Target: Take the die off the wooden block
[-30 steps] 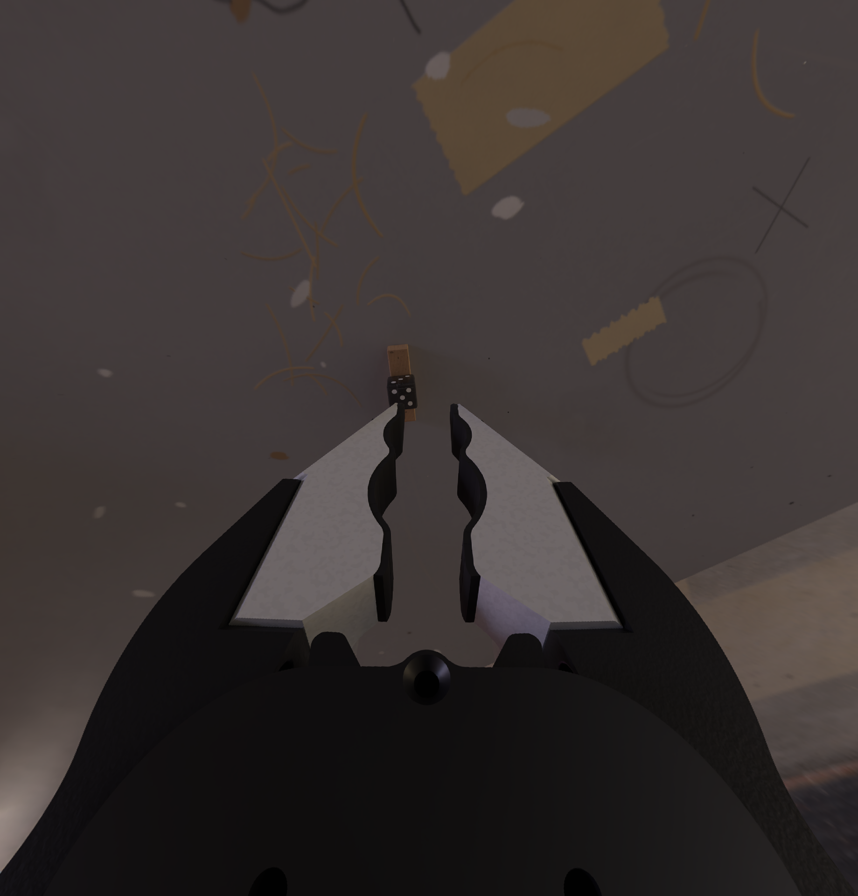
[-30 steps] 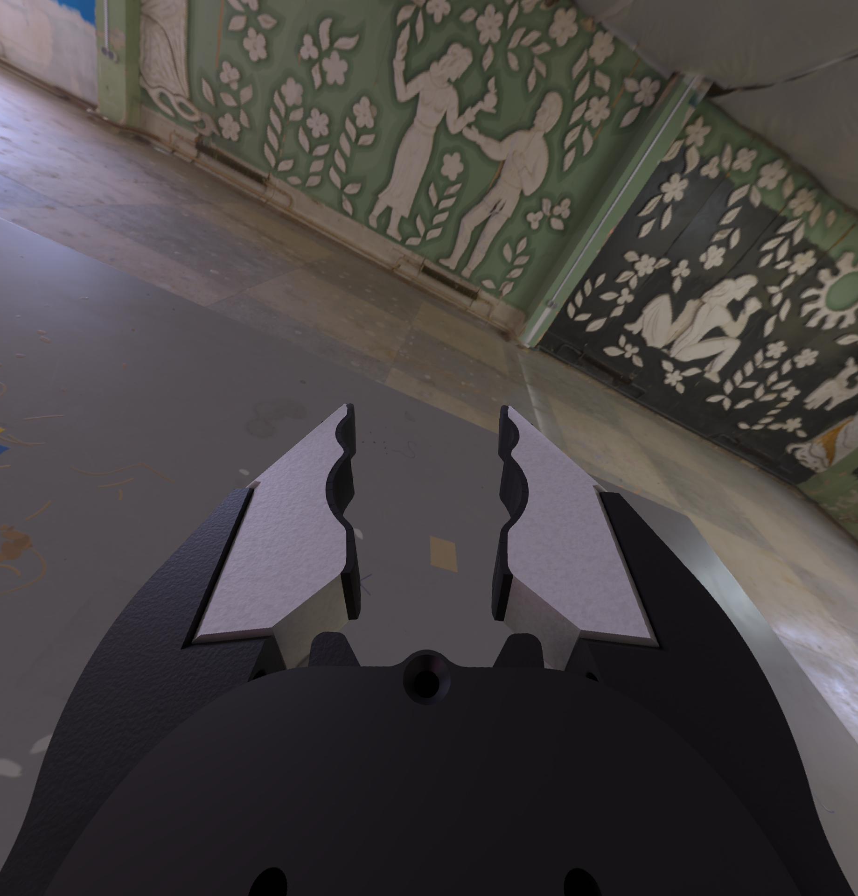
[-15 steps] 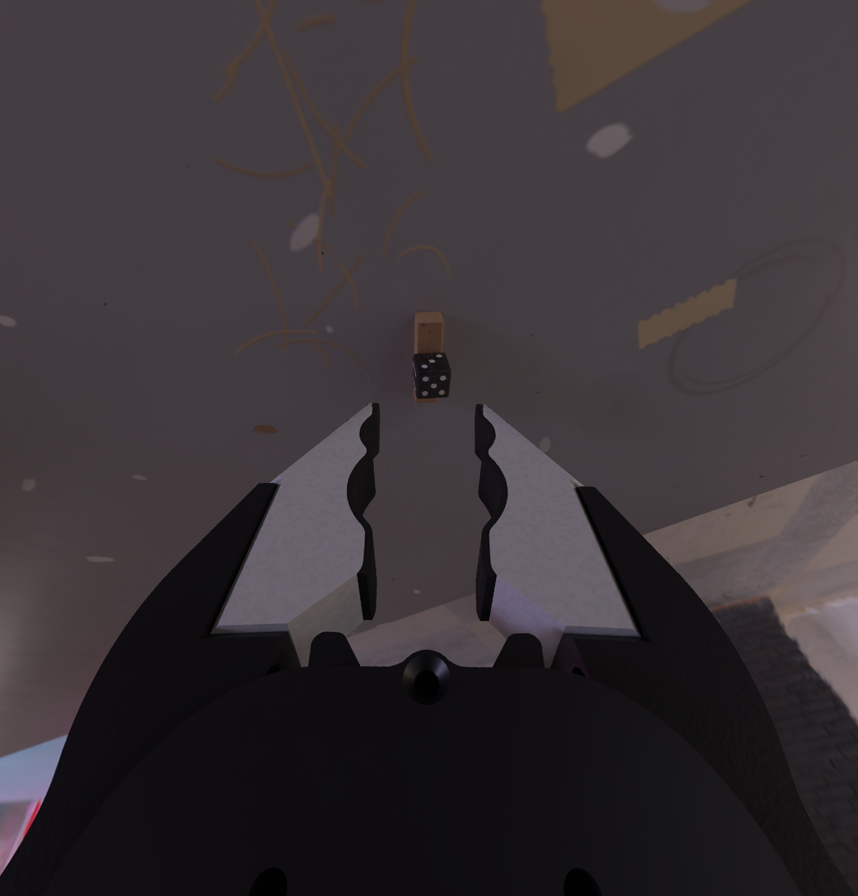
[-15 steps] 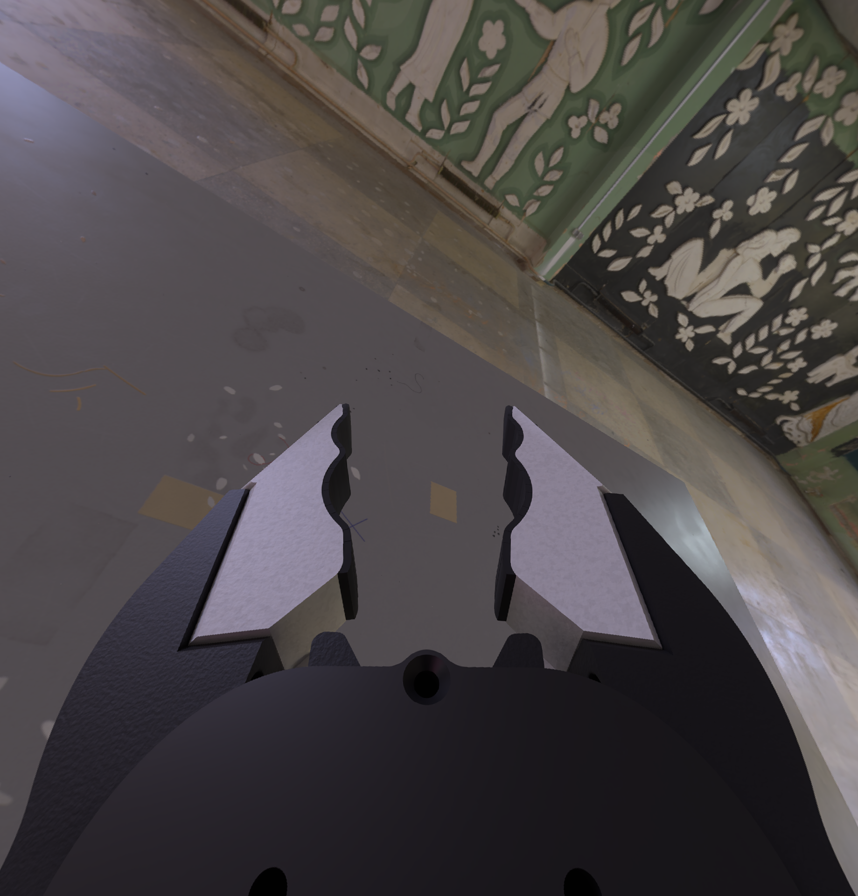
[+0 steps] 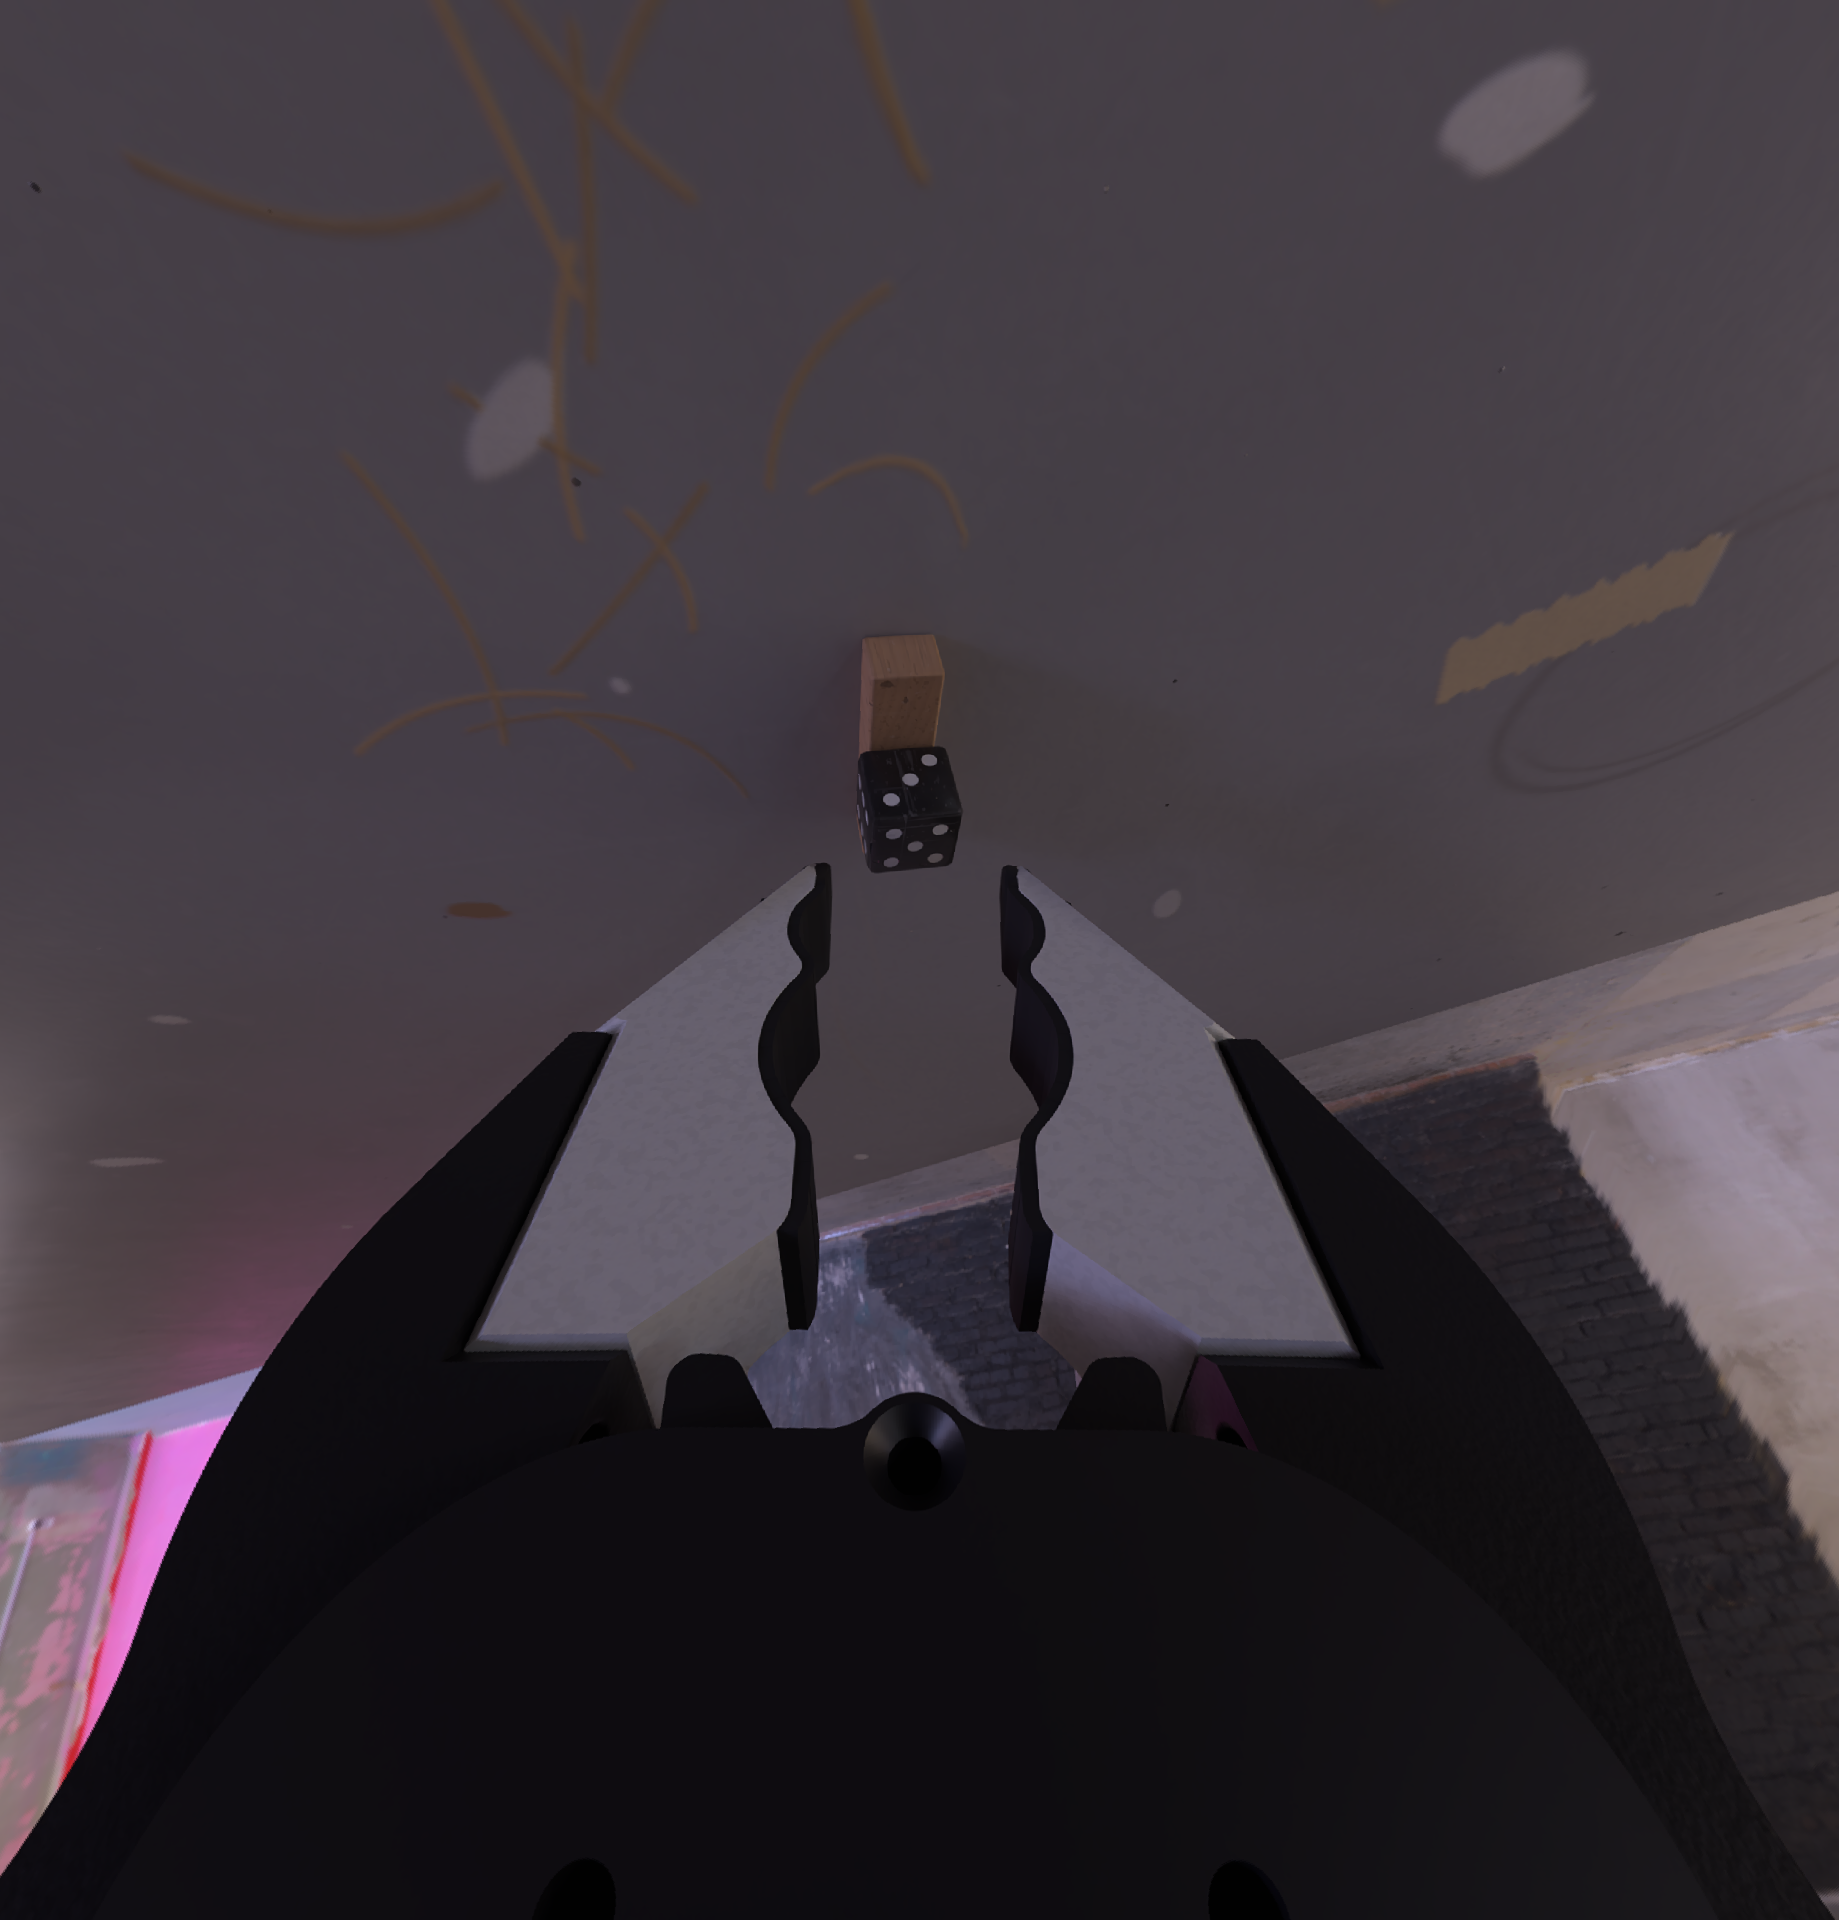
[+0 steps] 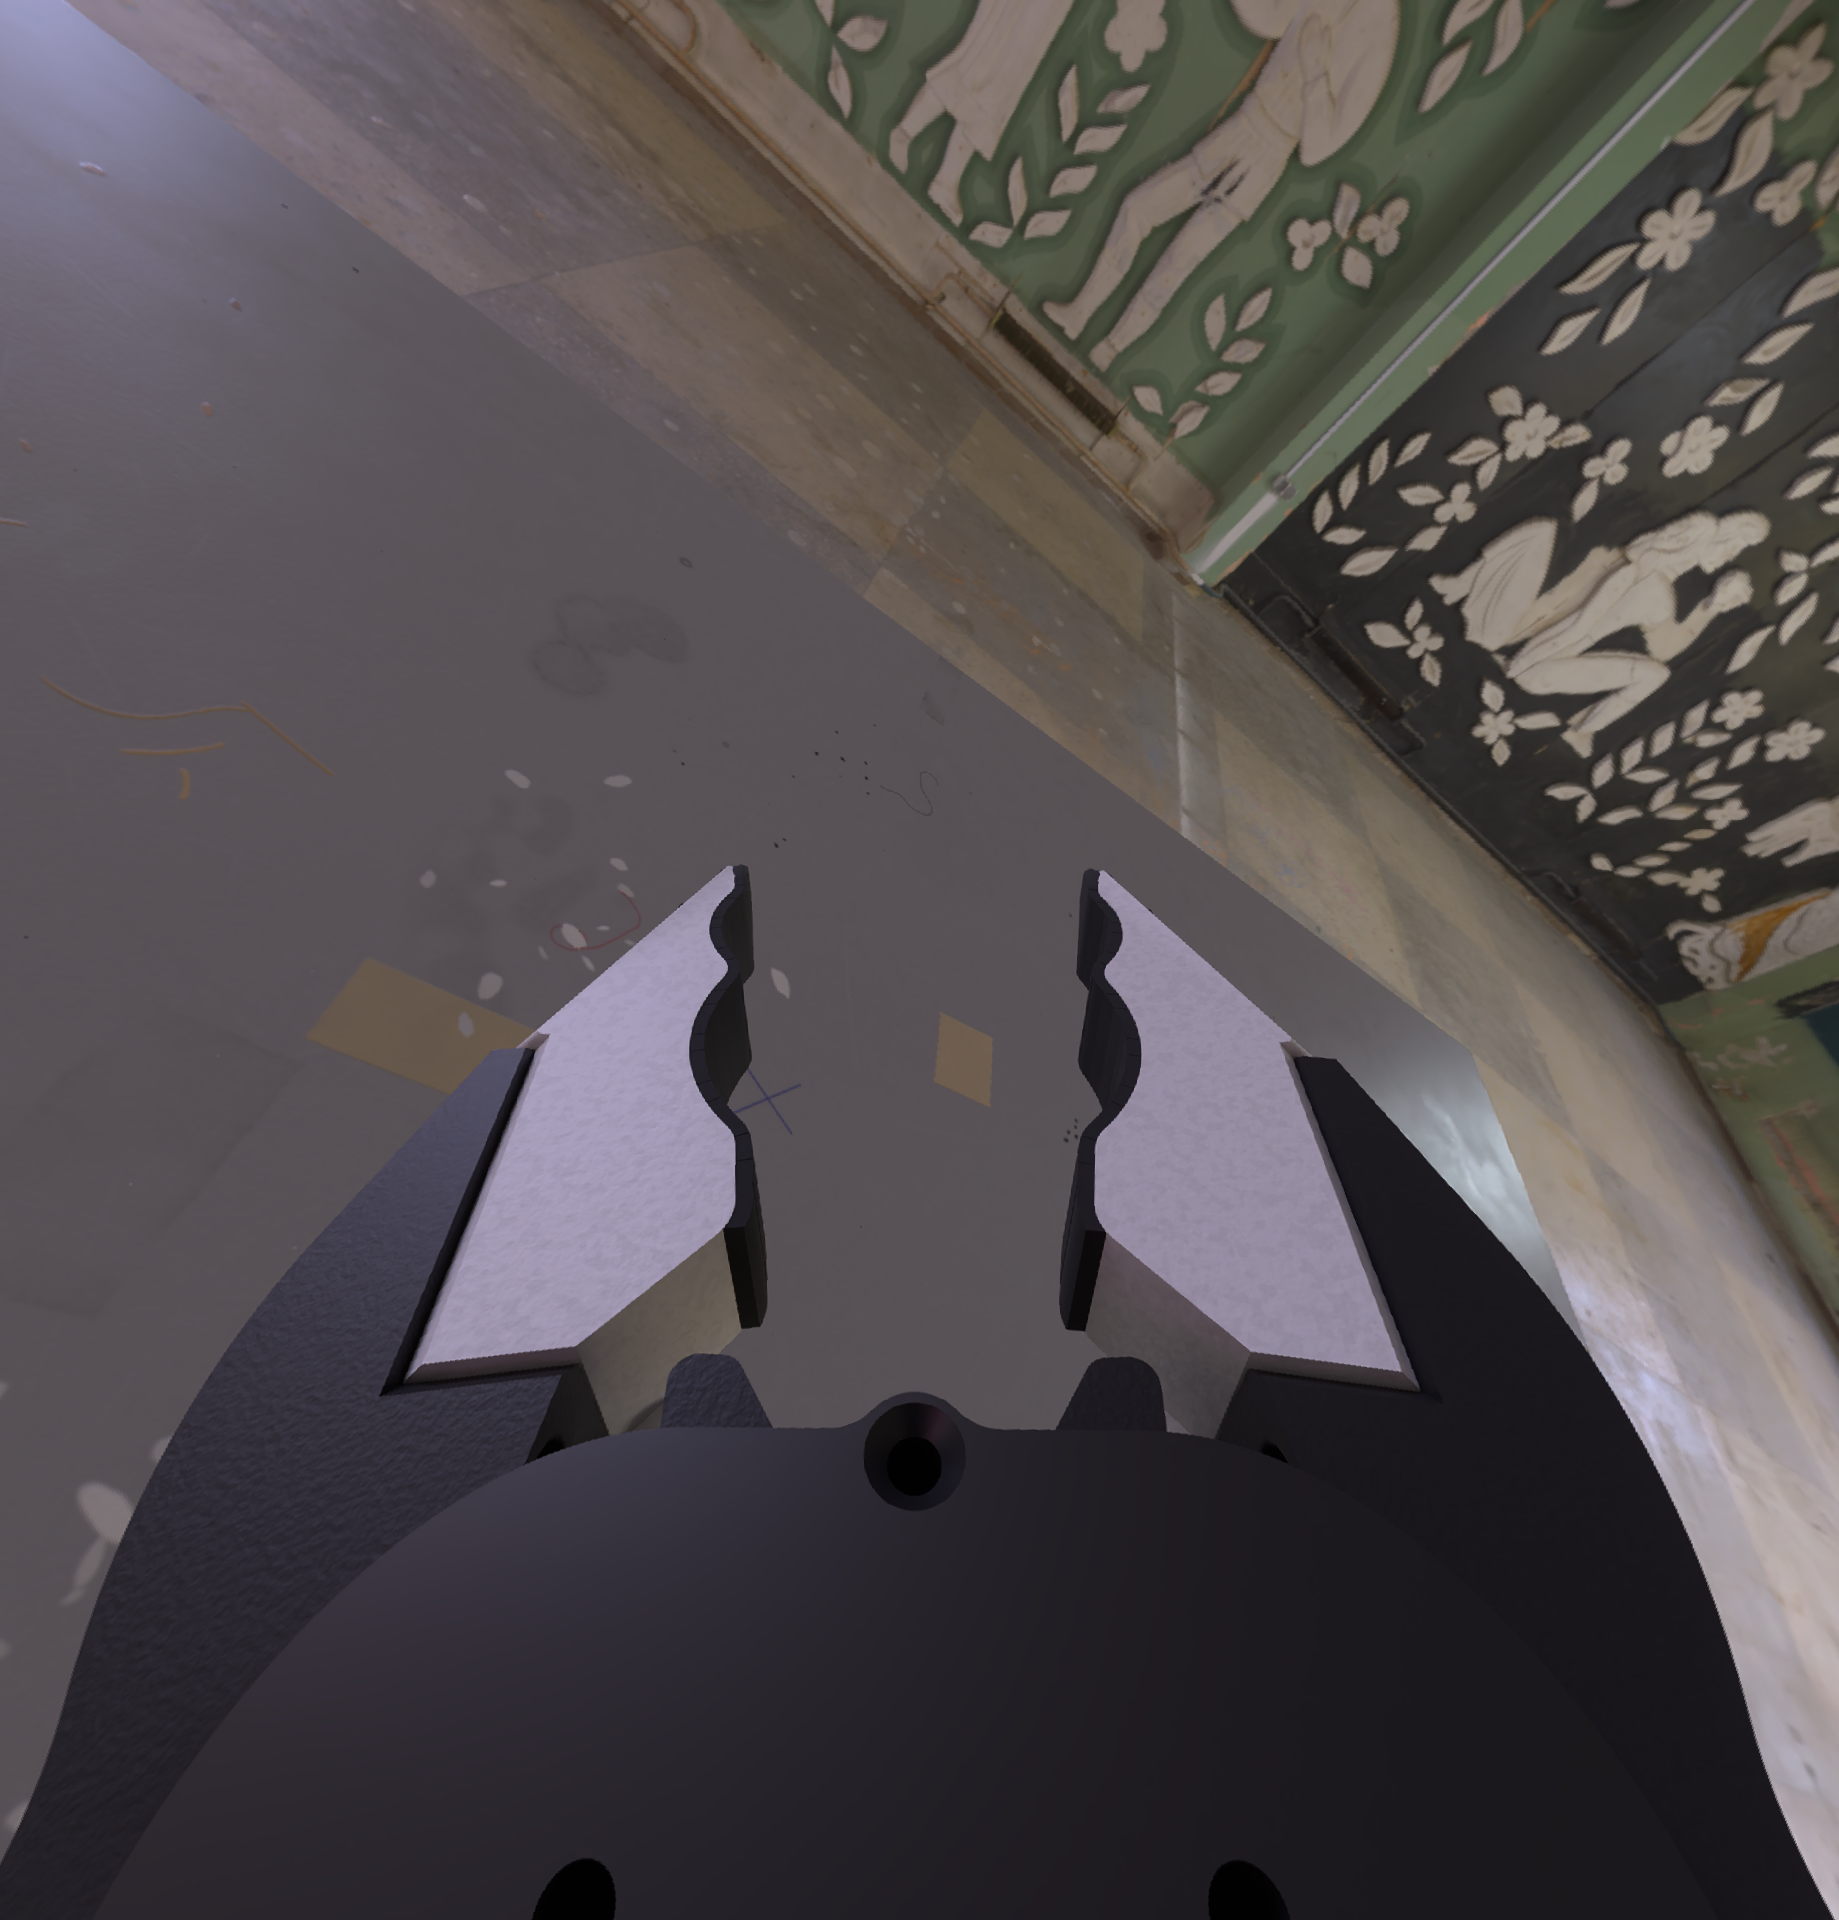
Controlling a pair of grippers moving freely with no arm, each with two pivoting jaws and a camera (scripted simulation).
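black with white pips, a small cube-shaped die [image 5: 909, 823] sits on the near end of a pale, upright-looking rectangular wooden block [image 5: 900, 690], seen in the left wrist view just beyond the tips of the left gripper [image 5: 913, 881]. the die touches the block and hides its lower part; whether the block stands or lies on the surface cannot be told from this angle. the left gripper's two fingers, white on their flat faces with black wavy inner pads, are spread apart with nothing between them, and the die lies in line with the gap, close to the fingertips but not inside them. block and die rest on a dull grey tabletop [image 5: 1206, 416] marked with thin tan scribbles, pale oval flecks and a torn strip of tan tape [image 5: 1580, 632] off to the right. the table's near edge runs diagonally behind the fingers, with a dark brick surface below it. in the right wrist view, the right gripper [image 6: 913, 888] is also parted and holds nothing; it hangs over another stretch of the same grey tabletop, where a small tan square patch [image 6: 964, 1058] shows between its fingers. beyond the table edge lies a worn stone floor [image 6: 1050, 499], and behind that a green and black wall [image 6: 1517, 312] carved with white leaves, flowers and figures. neither die nor block appears in this view.
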